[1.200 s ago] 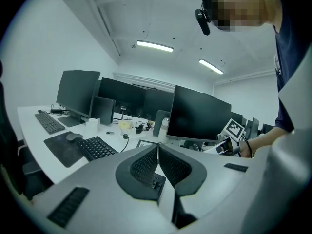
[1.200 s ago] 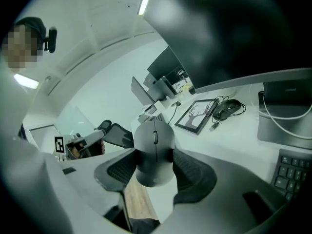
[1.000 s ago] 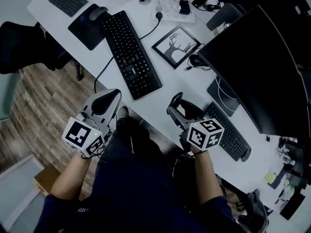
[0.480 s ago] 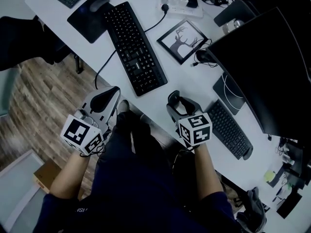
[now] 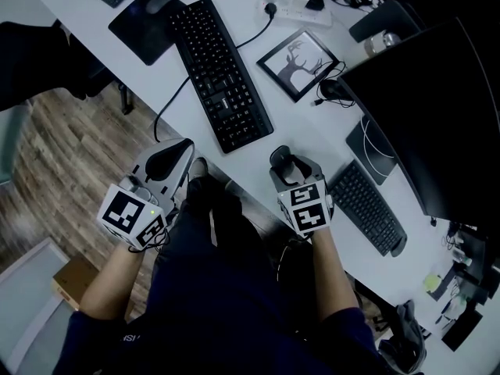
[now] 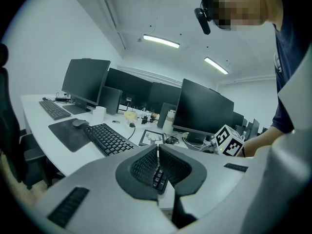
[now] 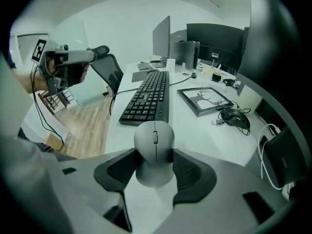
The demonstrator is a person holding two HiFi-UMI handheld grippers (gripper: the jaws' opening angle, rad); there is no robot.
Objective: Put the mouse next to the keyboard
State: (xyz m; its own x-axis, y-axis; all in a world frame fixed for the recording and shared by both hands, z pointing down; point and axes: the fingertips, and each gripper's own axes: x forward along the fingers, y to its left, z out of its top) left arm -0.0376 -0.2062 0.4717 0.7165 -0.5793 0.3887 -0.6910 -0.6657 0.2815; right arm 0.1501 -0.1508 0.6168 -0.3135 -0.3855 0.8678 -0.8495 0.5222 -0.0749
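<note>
A grey mouse [image 7: 154, 149] sits between the jaws of my right gripper [image 7: 155, 156], which is shut on its sides. In the head view the right gripper [image 5: 287, 165] hovers over the white desk [image 5: 308, 131], just right of the near end of the long black keyboard [image 5: 221, 73]. The same keyboard [image 7: 149, 97] lies straight ahead of the mouse in the right gripper view. My left gripper [image 5: 169, 161] hangs off the desk's near edge, over the floor. Its jaws [image 6: 157, 156] are shut with nothing in them.
A black mouse pad [image 5: 144, 26] with a second mouse lies left of the keyboard. A framed deer picture [image 5: 298, 63], cables, a smaller keyboard [image 5: 367, 207] and a large monitor [image 5: 437, 108] stand to the right. A dark chair [image 5: 39, 53] is at the left.
My right gripper, still holding the mouse, has drifted a little left and forward, closer to the keyboard's near end. The left gripper has stayed put.
</note>
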